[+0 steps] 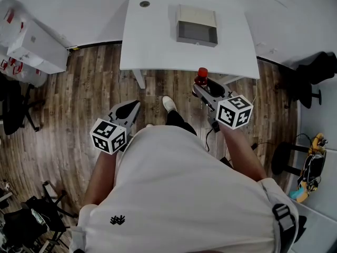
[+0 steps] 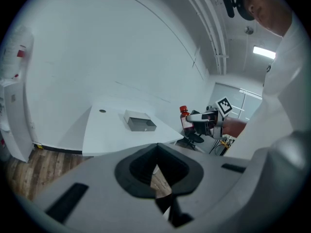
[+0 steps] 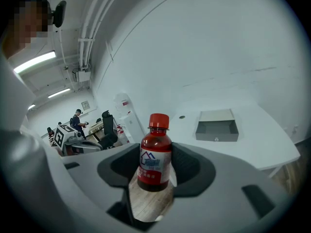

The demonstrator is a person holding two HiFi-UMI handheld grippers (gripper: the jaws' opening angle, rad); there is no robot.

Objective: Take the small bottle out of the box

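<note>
A small bottle (image 1: 201, 77) of red liquid with a red cap stands upright between the jaws of my right gripper (image 1: 202, 87), which is shut on it. In the right gripper view the bottle (image 3: 154, 154) fills the middle, with a pad pressing on each side of it. It hangs in the air just in front of the white table's (image 1: 158, 46) near edge. The grey open box (image 1: 196, 26) sits on the table at the back, empty as far as I see. My left gripper (image 1: 129, 109) is held low over the wooden floor, shut with nothing in it.
A white cabinet and bagged items (image 1: 29, 44) stand at the far left. Black office chairs (image 1: 316, 73) stand at the right and one (image 1: 13, 109) at the left. A round cable hole (image 1: 144, 4) marks the table's back left. The person's shoe (image 1: 168, 104) is under the table edge.
</note>
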